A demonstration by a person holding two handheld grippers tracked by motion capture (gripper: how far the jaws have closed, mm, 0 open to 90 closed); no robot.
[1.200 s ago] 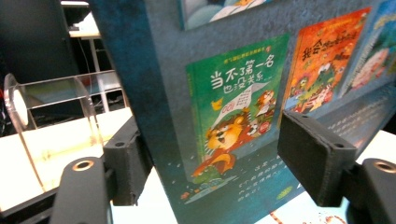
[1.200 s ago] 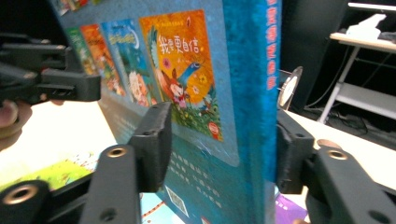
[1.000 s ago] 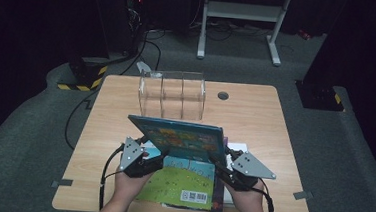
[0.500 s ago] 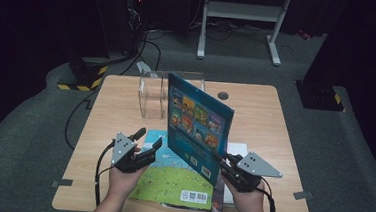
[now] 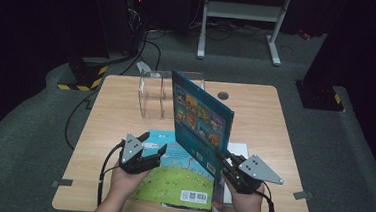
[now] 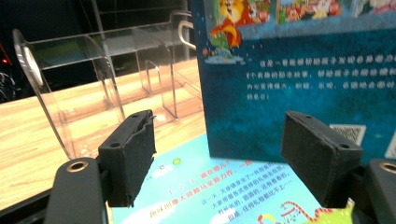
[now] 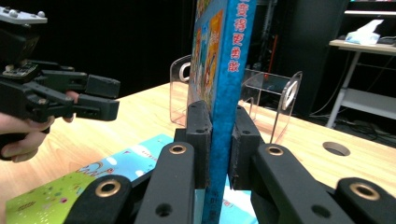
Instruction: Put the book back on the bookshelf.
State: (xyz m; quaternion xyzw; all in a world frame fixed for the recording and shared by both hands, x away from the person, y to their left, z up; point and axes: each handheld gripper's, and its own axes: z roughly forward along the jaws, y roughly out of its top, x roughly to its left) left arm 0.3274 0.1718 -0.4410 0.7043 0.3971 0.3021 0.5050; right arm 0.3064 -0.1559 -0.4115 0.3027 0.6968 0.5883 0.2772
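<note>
The blue picture book (image 5: 201,121) stands upright on its lower edge near the front middle of the tabletop (image 5: 115,116), its back cover turned toward the left. At the left, the left tool (image 5: 158,151) hovers over a second picture book (image 5: 181,178) that lies flat on the tabletop; its jaws stand apart with nothing between the pads, and they have just been opening a little. Behind it, a clear acrylic rack (image 5: 159,96) stands toward the far side of the tabletop, partly hidden by the upright book. At the right, the right tool (image 5: 223,156) is clamped on the blue picture book near its lower corner by the spine, one pad (image 7: 200,135) on each cover.
</note>
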